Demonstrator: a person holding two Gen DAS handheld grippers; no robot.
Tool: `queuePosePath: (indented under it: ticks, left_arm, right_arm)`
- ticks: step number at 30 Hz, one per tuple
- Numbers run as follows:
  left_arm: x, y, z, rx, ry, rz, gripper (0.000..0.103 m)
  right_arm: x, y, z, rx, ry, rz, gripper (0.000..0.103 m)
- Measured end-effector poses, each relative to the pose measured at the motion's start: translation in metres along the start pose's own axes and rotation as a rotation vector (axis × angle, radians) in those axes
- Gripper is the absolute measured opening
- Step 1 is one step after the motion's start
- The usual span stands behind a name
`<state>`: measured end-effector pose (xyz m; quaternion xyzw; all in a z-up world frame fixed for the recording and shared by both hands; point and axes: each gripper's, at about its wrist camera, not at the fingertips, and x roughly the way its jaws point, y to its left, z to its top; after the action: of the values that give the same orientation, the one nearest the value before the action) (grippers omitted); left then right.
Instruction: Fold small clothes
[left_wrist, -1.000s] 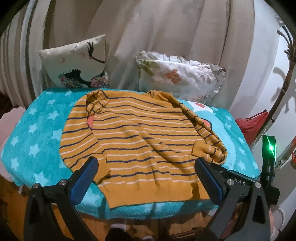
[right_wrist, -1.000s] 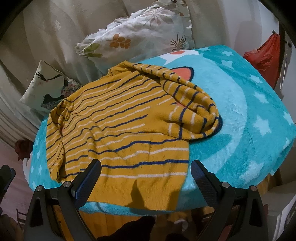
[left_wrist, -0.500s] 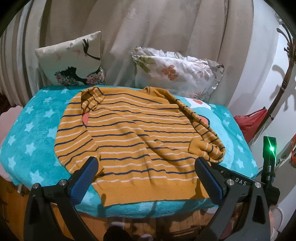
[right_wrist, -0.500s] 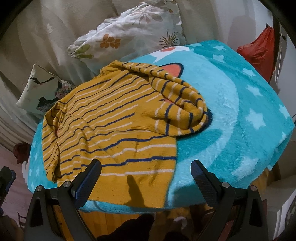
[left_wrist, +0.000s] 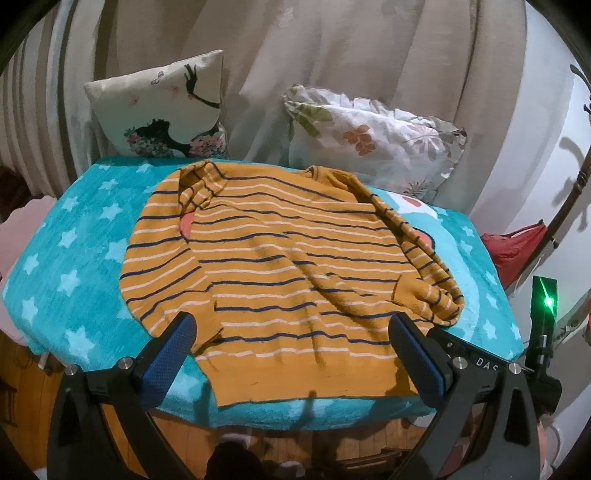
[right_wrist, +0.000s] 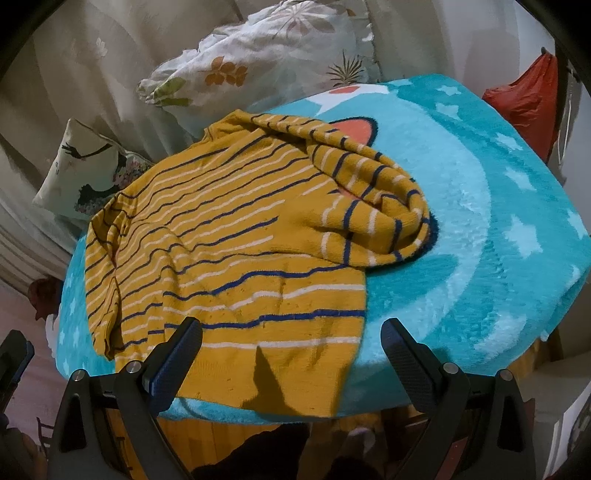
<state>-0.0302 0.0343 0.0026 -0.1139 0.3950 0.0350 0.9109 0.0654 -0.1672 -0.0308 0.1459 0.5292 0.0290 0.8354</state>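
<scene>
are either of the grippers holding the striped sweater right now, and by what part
Nothing is held. The left gripper and right gripper are both open, short of the sweater's hem, which lies loose on the teal blanket.

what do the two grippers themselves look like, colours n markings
Both are black two-finger frames with silver screws. The left gripper has blue textured pads and white "DAS" lettering on its right side. The right gripper has a blue left pad and a darker right one.
</scene>
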Motion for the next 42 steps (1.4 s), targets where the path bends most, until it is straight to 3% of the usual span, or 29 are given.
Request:
queuePosePath:
  ticks: [11, 17, 20, 24, 28, 29, 32, 35, 42]
  left_arm:
    - [0.005, 0.005, -0.007, -0.025, 0.048, 0.054, 0.103]
    - [-0.013, 0.01, -0.012, -0.03, -0.005, 0.115, 0.103]
    - [-0.027, 0.022, -0.007, -0.029, -0.04, 0.155, 0.103]
    - [-0.027, 0.051, 0.007, -0.071, -0.029, 0.188, 0.103]
    - [-0.013, 0.083, 0.023, -0.143, -0.026, 0.179, 0.103]
    - [-0.007, 0.091, 0.028, -0.156, -0.026, 0.178, 0.103]
    - [0.007, 0.115, 0.039, -0.186, -0.021, 0.174, 0.103]
    - [0.022, 0.144, 0.049, -0.208, -0.025, 0.175, 0.103]
    - [0.092, 0.232, 0.075, -0.22, 0.014, 0.221, 0.103]
  right_arm:
    - [0.01, -0.005, -0.005, 0.002, 0.045, 0.001, 0.1]
    - [0.008, -0.002, -0.008, -0.029, 0.039, -0.003, 0.1]
    - [-0.009, 0.006, 0.005, -0.092, -0.067, -0.017, 0.1]
    - [-0.04, 0.028, 0.03, -0.203, -0.267, -0.114, 0.1]
    - [-0.068, 0.059, 0.05, -0.295, -0.46, -0.182, 0.1]
    - [-0.07, 0.063, 0.058, -0.291, -0.463, -0.151, 0.101]
    - [-0.058, 0.075, 0.079, -0.231, -0.345, -0.071, 0.101]
    - [-0.037, 0.098, 0.077, -0.204, -0.269, 0.016, 0.101]
    - [0.025, 0.187, 0.04, -0.382, -0.143, 0.05, 0.101]
